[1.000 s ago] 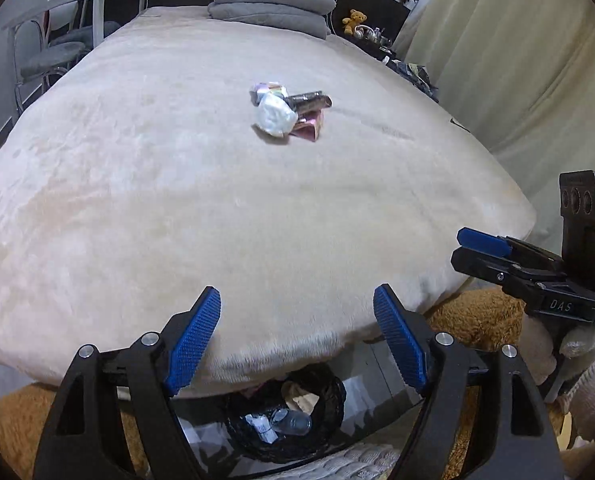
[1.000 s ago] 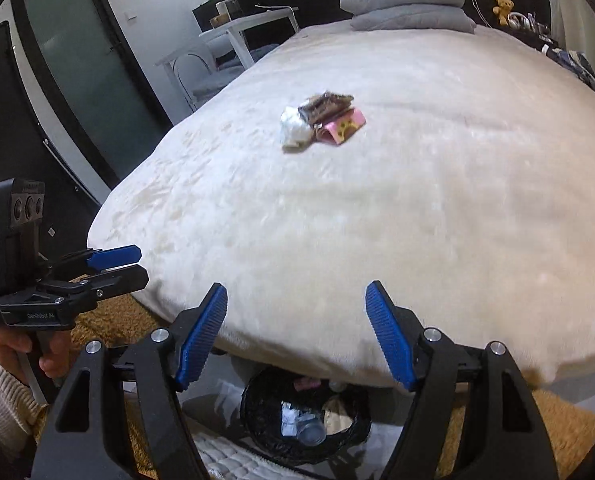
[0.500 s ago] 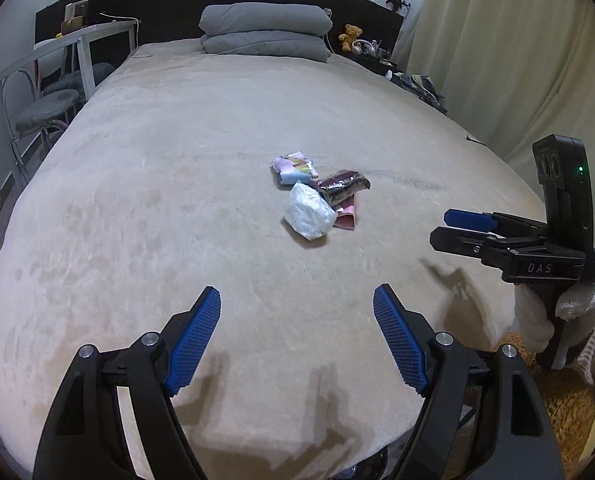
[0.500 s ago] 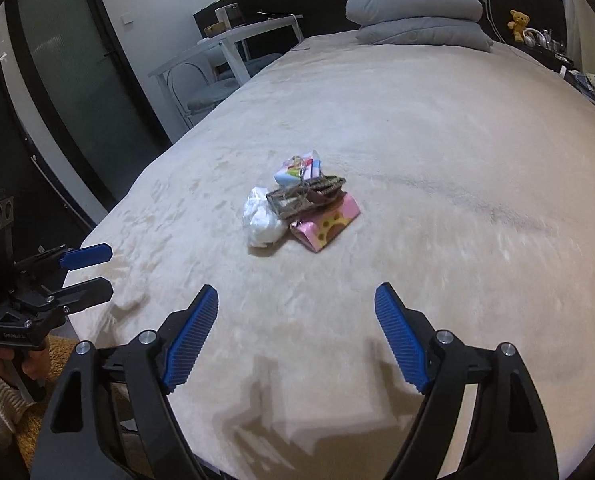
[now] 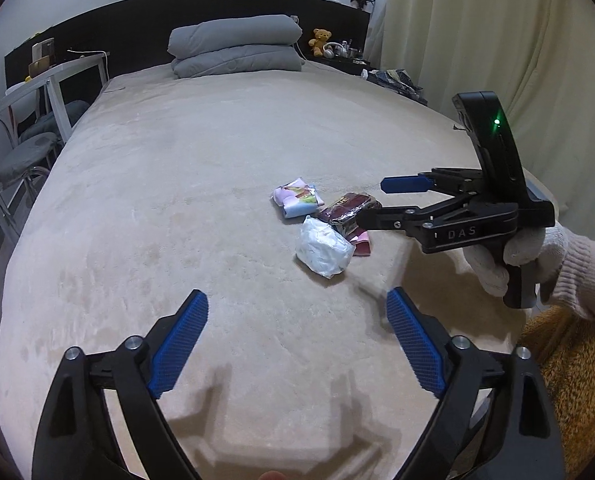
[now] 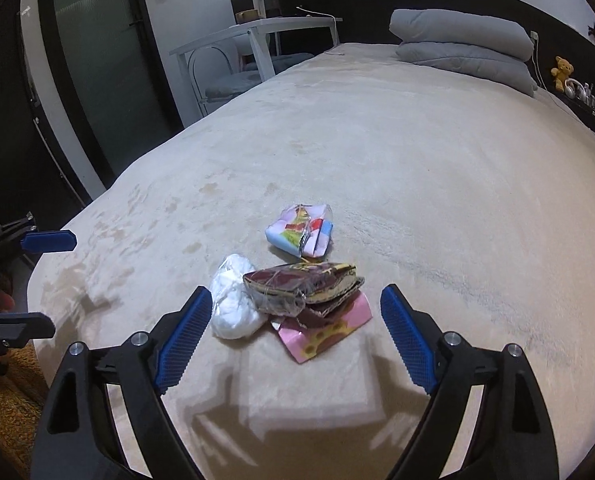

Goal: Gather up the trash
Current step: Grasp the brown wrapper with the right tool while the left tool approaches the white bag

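The left wrist camera is looking down and forward along its fingers from the near end of the bed [image 5: 185, 184], facing the far headboard [image 5: 137, 20]. The right wrist camera is sitting closer in, looking from the right over the same trash pile [image 6: 293, 276]. Both are sharing the pile, the pillows [image 6: 461, 46] and the headboard.
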`<state>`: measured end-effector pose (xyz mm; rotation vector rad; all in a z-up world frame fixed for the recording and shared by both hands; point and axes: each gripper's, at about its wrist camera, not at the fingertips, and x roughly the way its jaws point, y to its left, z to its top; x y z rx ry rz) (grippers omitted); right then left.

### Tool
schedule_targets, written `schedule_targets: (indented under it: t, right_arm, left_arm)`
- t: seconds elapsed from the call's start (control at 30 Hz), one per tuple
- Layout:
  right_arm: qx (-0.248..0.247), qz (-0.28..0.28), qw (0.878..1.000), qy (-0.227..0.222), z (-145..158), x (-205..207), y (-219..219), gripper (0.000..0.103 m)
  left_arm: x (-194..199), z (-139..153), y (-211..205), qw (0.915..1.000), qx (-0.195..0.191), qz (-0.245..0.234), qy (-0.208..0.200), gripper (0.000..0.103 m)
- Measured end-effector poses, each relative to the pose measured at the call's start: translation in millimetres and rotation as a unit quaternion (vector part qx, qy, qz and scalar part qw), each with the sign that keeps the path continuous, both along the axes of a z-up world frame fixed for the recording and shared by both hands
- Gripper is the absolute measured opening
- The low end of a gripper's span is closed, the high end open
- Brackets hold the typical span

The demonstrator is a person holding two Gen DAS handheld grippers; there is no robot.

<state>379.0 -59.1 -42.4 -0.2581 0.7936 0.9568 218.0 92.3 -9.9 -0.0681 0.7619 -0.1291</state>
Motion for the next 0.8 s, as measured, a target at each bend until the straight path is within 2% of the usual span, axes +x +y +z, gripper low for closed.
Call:
schedule_targets:
  t: [0.13,0.33,0.37,0.4,0.47,0.8]
  right_arm:
    - [-0.014,0.019,1.000,0.009,-9,11,11,0.086]
    - [-0.005,0.039,0.999,0.034,-16,25,18,0.085]
    - [-0.006,0.041,0.998,0.040,-18,26,19,0.084]
    - [-0.008,0.046,0.998,0.048,-21,28,20,0.077]
    - [-0.013,0.040,0.998,0.044,-23,29,20,0.068]
    - [0.022,0.031,0.999,0.029,-5,19,-7,0.067]
  left_arm:
    - [1,-2,5,1.0000,0.002,-0.001,-0.006,0.097]
    - [1,-3,6,1.0000,0.000,0.001,-0.005,0.097]
    - [2,-5,5,1.0000,0.001,0.000,-0.002,0.097]
    - [3,-5,4,1.0000,0.002,-0.001,0.000,0.097]
    - [4,-7,3,1.0000,0.004,-0.001,0.002,0.097]
    - [17,-18,-2,0.9998,0.012,0.003,0.013,0.097]
